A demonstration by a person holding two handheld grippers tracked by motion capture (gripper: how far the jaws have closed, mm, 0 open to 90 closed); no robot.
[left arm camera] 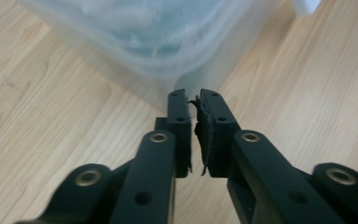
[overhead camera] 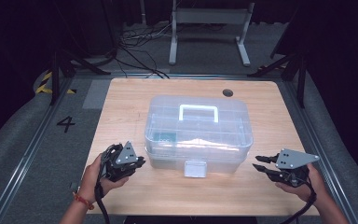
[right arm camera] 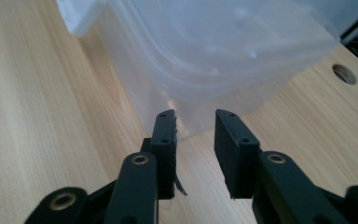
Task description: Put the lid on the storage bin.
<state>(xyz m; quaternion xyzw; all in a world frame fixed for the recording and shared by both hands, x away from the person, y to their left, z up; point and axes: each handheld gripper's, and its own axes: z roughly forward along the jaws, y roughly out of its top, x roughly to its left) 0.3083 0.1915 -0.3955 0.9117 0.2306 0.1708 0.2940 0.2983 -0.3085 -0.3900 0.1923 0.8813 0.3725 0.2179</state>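
Observation:
A clear plastic storage box (overhead camera: pixel 198 135) with a white handle (overhead camera: pixel 198 112) and a front latch (overhead camera: pixel 196 169) stands closed in the middle of the wooden table (overhead camera: pixel 121 102). My left gripper (overhead camera: pixel 140 162) rests low by the box's front left corner. In the left gripper view the gripper (left arm camera: pixel 194 95) points at the box (left arm camera: pixel 168 37) with its jaws a thin slit apart and nothing between them. My right gripper (overhead camera: pixel 259 163) is off the box's front right corner. In the right gripper view the gripper (right arm camera: pixel 194 114) is open and empty, close to the box (right arm camera: pixel 223 46).
A round cable hole (overhead camera: pixel 228 92) sits in the table's far right part, seen also as the hole (right arm camera: pixel 344 73) in the right gripper view. Beyond the table stand a white metal frame (overhead camera: pixel 209 18), floor cables and black stands. Bare wood surrounds the box.

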